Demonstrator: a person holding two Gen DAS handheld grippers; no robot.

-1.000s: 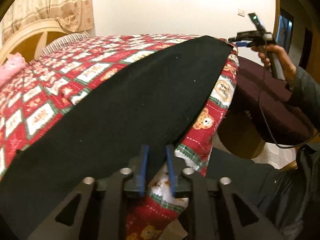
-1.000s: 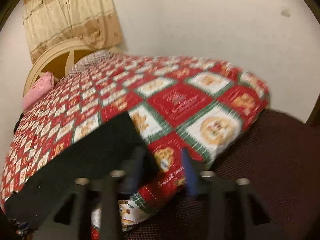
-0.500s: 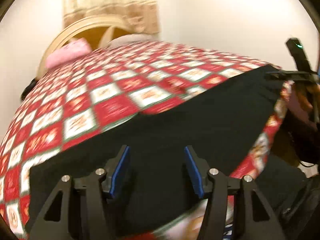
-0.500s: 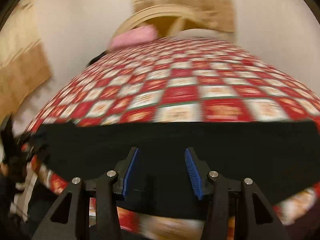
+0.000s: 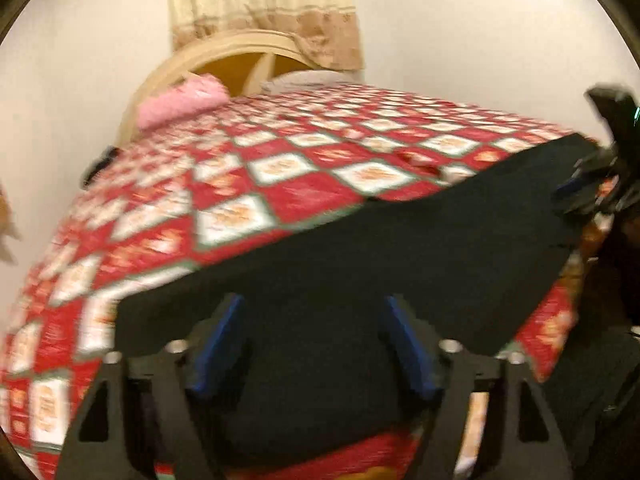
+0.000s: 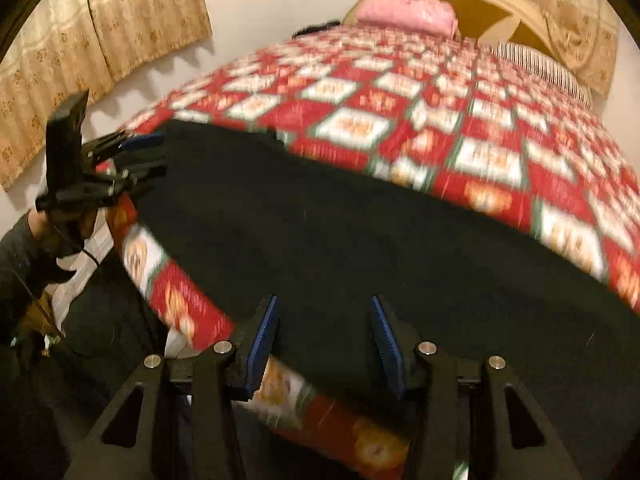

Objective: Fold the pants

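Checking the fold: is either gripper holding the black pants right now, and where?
Nothing is held. The left gripper and right gripper hover open over the pants.

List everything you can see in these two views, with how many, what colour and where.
pants: one, black, spread flat along the bed's near edge
bedspread: one, red and white checks, covering the bed
pillow: one, pink, at the headboard
striped pillow: one, pale, beside the pink one
headboard: one, cream, arched, against the wall
curtains: beige patterned, on the walls
left tongs: black with blue pads, open over the pants; jaws have just been opening
right tongs: same colours, open over the pants
hand: dark sleeve, holding the left tongs
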